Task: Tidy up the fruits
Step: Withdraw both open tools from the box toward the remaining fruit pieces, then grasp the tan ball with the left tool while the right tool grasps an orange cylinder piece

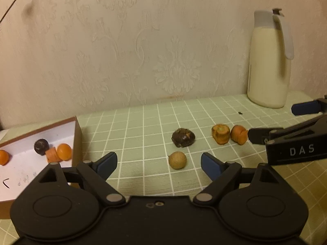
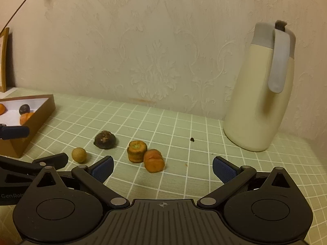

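Green checked table (image 2: 184,126): lower centre, two carrot chunks touch, one (image 2: 137,151) upright, one (image 2: 154,160) lying sideways; both tongs, left (image 1: 159,163) and right (image 2: 162,168), gape empty.

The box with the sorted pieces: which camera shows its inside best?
The left wrist view: the box sits close, and its white floor shows four pieces, three orange and one dark. In the right wrist view the box is small at the left edge, partly cut off, with its near wall hiding some contents.

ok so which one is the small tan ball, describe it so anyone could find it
Start at the brown box on the checked tablecloth; four loose pieces lie to its right. The small tan ball is nearest the camera, just in front of the dark lump, the only smooth, pale sphere.
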Motion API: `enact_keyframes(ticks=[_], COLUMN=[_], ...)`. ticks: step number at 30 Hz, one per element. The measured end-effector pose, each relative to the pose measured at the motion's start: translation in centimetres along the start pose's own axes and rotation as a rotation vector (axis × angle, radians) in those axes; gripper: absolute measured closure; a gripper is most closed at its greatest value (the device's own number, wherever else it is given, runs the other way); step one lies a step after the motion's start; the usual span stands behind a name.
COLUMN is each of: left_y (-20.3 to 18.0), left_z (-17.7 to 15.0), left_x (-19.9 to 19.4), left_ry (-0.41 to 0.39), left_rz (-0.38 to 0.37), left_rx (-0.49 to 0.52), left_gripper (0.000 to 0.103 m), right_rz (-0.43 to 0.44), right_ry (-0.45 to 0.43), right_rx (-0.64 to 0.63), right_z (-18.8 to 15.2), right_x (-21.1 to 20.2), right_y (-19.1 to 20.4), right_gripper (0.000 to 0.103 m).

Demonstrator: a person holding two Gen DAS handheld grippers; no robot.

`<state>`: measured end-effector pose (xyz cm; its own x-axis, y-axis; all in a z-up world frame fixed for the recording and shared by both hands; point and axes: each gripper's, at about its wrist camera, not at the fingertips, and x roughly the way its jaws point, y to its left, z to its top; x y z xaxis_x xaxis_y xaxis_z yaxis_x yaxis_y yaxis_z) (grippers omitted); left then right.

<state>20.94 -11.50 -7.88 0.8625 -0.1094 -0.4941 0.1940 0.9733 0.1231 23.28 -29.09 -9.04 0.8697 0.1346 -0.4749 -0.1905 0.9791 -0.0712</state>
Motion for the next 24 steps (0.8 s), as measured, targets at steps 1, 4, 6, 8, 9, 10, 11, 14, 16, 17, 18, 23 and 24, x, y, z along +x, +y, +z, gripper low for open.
enact_keyframes(ticks=[1, 4, 6, 8, 9, 10, 11, 14, 16, 17, 18, 23, 24], left_y=[-0.1, -0.4, -0.6, -0.8, -1.0, -1.1, -1.2, -1.5, -1.6, -1.6, -1.7, -1.9, -1.9], left_z=[-0.1, -0.1, -0.1, -0.1, -0.1, -0.1, -0.1, -0.2, -0.1, -0.1, -0.1, 0.0, 0.0], left_x=[0.3, 1.0, 1.4, 1.9, 2.1, 2.3, 2.4, 3.0, 3.4, 3.5, 3.7, 4.5, 4.6], left_ry=[0.006, 0.005, 0.007, 0.012, 0.016, 0.017, 0.015, 0.021, 0.025, 0.028, 0.031, 0.063, 0.068], left_rz=[-0.001, -0.004, -0.008, -0.012, -0.017, -0.019, -0.018, -0.022, -0.023, -0.024, -0.026, -0.029, -0.031], left_rx=[0.002, -0.002, -0.005, -0.005, -0.006, -0.006, -0.004, -0.005, -0.009, -0.012, -0.015, -0.020, -0.020], left_gripper=[0.021, 0.021, 0.023, 0.024, 0.025, 0.026, 0.026, 0.028, 0.030, 0.031, 0.032, 0.039, 0.040], right_rz=[0.000, 0.005, 0.013, 0.022, 0.022, 0.026, 0.032, 0.039, 0.051, 0.054, 0.056, 0.068, 0.069], right_ry=[0.003, 0.015, 0.028, 0.041, 0.045, 0.050, 0.053, 0.064, 0.078, 0.084, 0.088, 0.103, 0.107], right_rx=[0.000, 0.008, 0.009, 0.014, 0.014, 0.017, 0.020, 0.021, 0.031, 0.033, 0.036, 0.044, 0.045], right_z=[0.0, -0.1, -0.1, -0.1, -0.1, -0.1, -0.1, 0.0, 0.0, 0.0, 0.0, 0.1, 0.1], right_x=[0.3, 1.0, 1.4, 2.0, 2.2, 2.4, 2.6, 3.2, 3.6, 3.9, 4.1, 5.0, 5.2], right_y=[-0.1, -0.1, -0.1, -0.2, -0.2, -0.3, -0.3, -0.4, -0.5, -0.4, -0.4, -0.2, -0.2], right_gripper=[0.000, 0.003, 0.013, 0.015, 0.015, 0.016, 0.017, 0.023, 0.034, 0.035, 0.036, 0.037, 0.038])
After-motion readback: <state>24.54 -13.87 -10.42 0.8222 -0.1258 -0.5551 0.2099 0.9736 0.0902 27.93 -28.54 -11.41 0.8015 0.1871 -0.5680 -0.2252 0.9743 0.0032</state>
